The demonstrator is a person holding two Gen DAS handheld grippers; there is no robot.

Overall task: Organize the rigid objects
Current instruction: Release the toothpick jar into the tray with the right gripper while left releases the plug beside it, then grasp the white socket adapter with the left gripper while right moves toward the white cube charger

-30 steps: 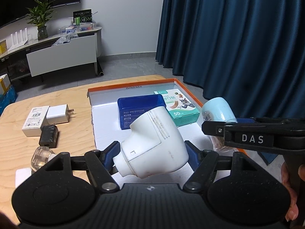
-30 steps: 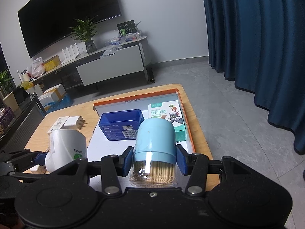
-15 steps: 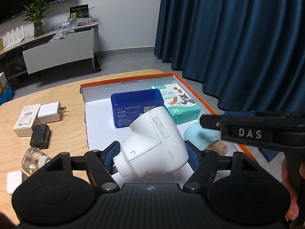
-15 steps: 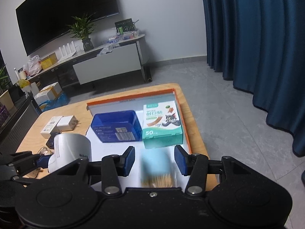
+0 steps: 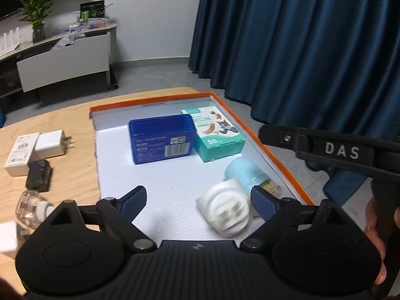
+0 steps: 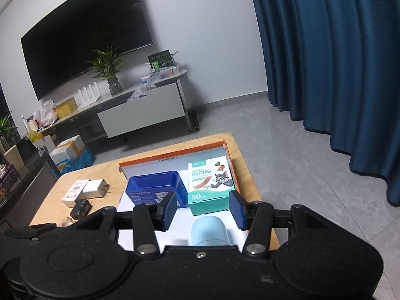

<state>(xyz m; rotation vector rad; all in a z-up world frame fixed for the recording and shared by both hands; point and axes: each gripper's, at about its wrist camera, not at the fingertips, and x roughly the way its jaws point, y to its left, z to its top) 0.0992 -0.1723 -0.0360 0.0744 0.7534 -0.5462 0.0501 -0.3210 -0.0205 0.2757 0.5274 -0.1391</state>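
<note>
— Wooden table (image 5: 75,182), orange-rimmed tray (image 5: 282,165): where do our things lie?
— Left gripper (image 5: 197,200) opening; white device (image 5: 226,210) loose beside its right finger. Right gripper (image 6: 201,212) empty, part open, above the toothpick jar (image 6: 210,231).

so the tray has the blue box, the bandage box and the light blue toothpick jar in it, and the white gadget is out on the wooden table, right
Not quite. The white gadget lies inside the tray, right beside the light blue toothpick jar, not on the wooden table. The left wrist view shows it. The blue box and the bandage box are in the tray as you say.
</note>
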